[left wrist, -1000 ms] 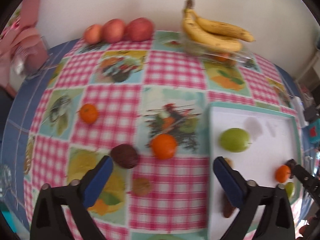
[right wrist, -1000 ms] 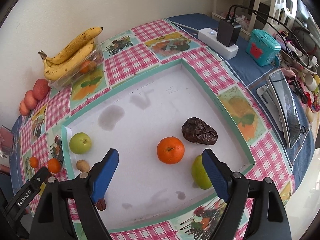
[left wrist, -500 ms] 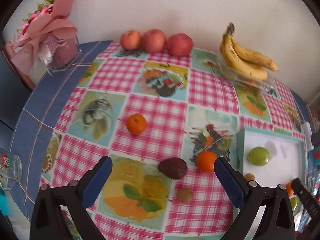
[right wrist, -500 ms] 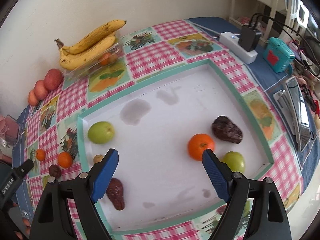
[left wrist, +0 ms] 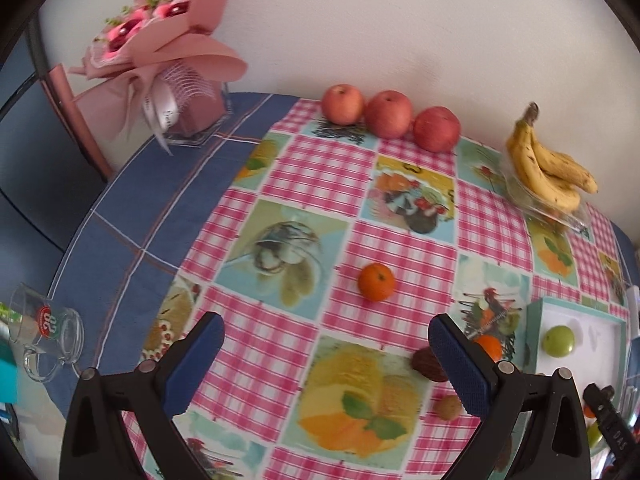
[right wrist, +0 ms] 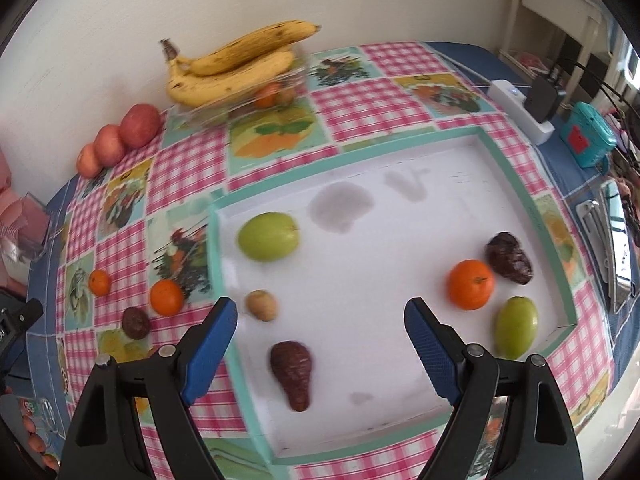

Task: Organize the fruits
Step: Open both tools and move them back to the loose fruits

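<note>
Both grippers have pulled up and back over the last second — each view now takes in much more of the checked surface (left wrist: 400, 184).

Left gripper (left wrist: 326, 354): jaws wide apart, nothing between them, hanging above the cloth. It has swung left; a pink bouquet (left wrist: 160, 44) and a glass mug (left wrist: 44, 336) have entered its view. A small orange (left wrist: 375, 282) lies ahead of it, alone. Near the right finger sit a dark brown fruit (left wrist: 426, 364), a second orange (left wrist: 489, 346) and a small tan fruit (left wrist: 448, 407) — all outside the tray.

Right gripper (right wrist: 320, 344): also spread open and empty, above the white tray (right wrist: 520, 184). Inside: green apple (right wrist: 268, 236) and tan nut-like fruit (right wrist: 262, 305) by the left wall, dark pear-shaped fruit (right wrist: 291, 374) near the front, then an orange (right wrist: 470, 284), a wrinkled dark fruit (right wrist: 509, 258) and an oblong green fruit (right wrist: 516, 330) clustered at the right end.

Apples (left wrist: 390, 114) and bananas (left wrist: 548, 168) sit along the wall, untouched.

Judgement: neither gripper is committed to a fruit; the retreat reads as a survey between picks. Sorting looks roughly half done, with four loose fruits left on the cloth.
</note>
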The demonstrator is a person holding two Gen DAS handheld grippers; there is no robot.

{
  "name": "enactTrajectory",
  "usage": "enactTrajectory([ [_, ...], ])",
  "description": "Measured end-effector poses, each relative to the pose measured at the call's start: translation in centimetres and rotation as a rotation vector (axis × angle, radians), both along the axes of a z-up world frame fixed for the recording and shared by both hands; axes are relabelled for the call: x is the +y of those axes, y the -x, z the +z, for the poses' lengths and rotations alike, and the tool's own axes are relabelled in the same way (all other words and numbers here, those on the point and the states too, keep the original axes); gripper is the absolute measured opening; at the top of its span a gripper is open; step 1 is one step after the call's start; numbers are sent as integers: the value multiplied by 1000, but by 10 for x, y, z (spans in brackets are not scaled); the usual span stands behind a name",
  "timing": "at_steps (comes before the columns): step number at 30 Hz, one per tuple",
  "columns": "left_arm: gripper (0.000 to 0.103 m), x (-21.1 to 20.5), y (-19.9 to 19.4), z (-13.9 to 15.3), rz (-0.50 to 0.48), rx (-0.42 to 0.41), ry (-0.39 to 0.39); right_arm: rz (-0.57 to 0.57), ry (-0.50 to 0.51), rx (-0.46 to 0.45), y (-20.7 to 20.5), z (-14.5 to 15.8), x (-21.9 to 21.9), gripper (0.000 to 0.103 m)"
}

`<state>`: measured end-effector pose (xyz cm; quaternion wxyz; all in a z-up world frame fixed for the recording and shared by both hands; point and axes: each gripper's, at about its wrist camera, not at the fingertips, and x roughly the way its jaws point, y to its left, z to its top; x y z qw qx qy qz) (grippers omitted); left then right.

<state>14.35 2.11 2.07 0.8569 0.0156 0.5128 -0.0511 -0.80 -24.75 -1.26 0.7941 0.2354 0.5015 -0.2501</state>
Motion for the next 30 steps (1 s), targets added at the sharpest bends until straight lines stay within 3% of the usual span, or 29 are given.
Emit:
enactTrajectory([
  [12, 103, 48, -11, 0, 84, 5, 15, 112, -6, 7, -37, -3, 58, 86],
  [30, 103, 36, -16, -27, 48, 74, -2, 197, -64, 29, -61, -21, 86, 86],
])
